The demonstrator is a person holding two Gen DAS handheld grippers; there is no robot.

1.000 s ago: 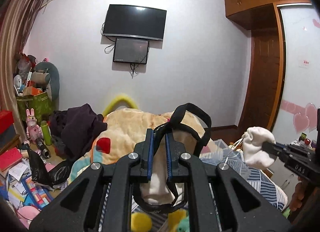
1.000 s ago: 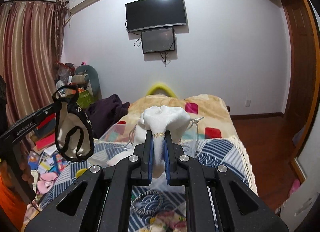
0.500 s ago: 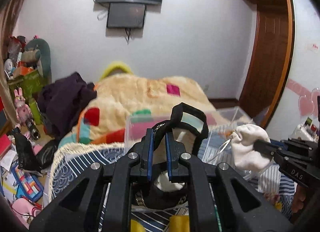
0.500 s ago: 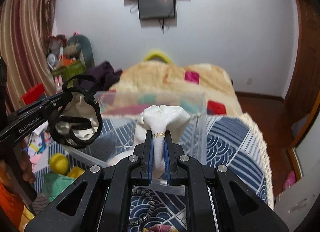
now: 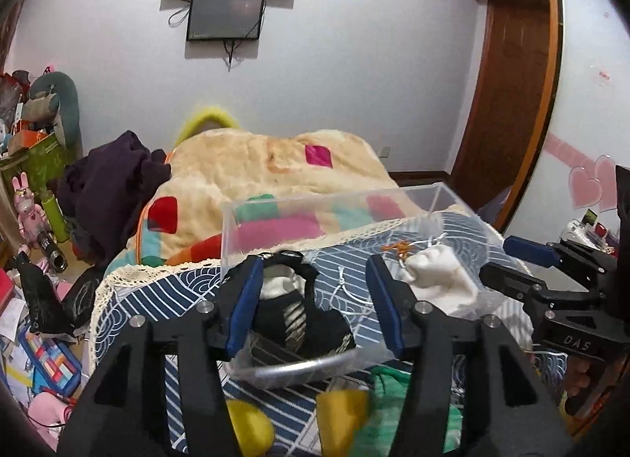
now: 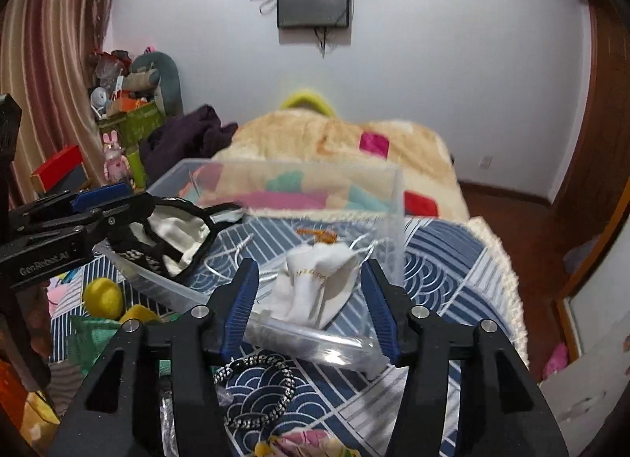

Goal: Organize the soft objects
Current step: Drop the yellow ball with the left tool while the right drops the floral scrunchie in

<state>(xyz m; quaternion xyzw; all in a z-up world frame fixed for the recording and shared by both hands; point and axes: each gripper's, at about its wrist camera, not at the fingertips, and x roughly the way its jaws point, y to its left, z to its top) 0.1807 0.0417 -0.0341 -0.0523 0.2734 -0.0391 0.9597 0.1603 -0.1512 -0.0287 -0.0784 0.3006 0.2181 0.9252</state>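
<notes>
A clear plastic box (image 5: 393, 199) (image 6: 395, 197) stands on the blue patterned bedspread. My left gripper (image 5: 315, 299) is open over the box's near left corner; the black-and-white undergarment (image 5: 303, 315) (image 6: 177, 236) lies in the box between its fingers. My right gripper (image 6: 309, 299) is open; the white sock (image 6: 315, 284) (image 5: 437, 280) lies in the box between its fingers. The left gripper also shows at the left of the right wrist view (image 6: 114, 201), and the right gripper at the right of the left wrist view (image 5: 508, 260).
A beige blanket (image 5: 256, 165) with coloured patches covers the far bed. Yellow and green soft toys (image 5: 346, 409) (image 6: 102, 295) lie in front of the box. A beaded cord (image 6: 267, 390) lies on the bedspread. Clutter fills the floor at left (image 5: 35, 299).
Both grippers came down to the box and opened. The undergarment and the white sock dropped from the fingers into the box.
</notes>
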